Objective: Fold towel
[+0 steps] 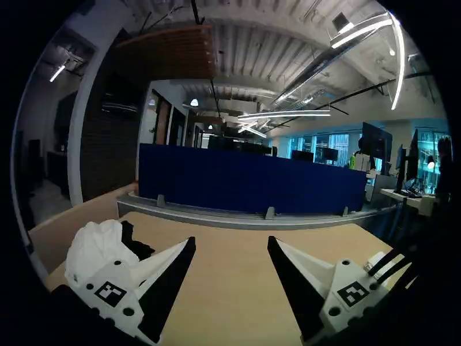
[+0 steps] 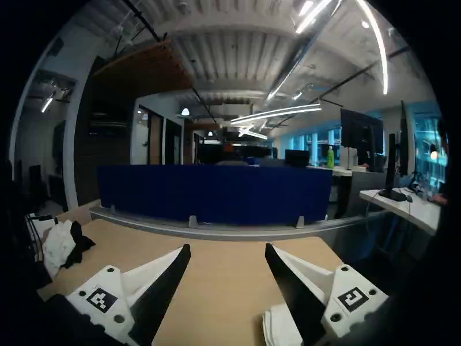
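The left gripper (image 1: 231,238) is held level above the table (image 1: 230,303), jaws spread. The right gripper (image 2: 227,245) is held likewise, jaws apart, beside a towel (image 2: 278,330).

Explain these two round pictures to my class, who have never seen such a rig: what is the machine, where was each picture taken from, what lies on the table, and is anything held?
There is no robot here. A person carries a two-finger gripper in each hand, and a fisheye camera rides on each one, looking forward along its fingers. The left gripper view shows the left gripper, its fingers spread apart over a wooden table. The right gripper view shows the right gripper, also open. Neither holds anything. A crumpled heap of white and black cloth lies at the table's left end, and a folded white towel lies beside one of the right gripper's fingers. Behind the table stands a blue partition.
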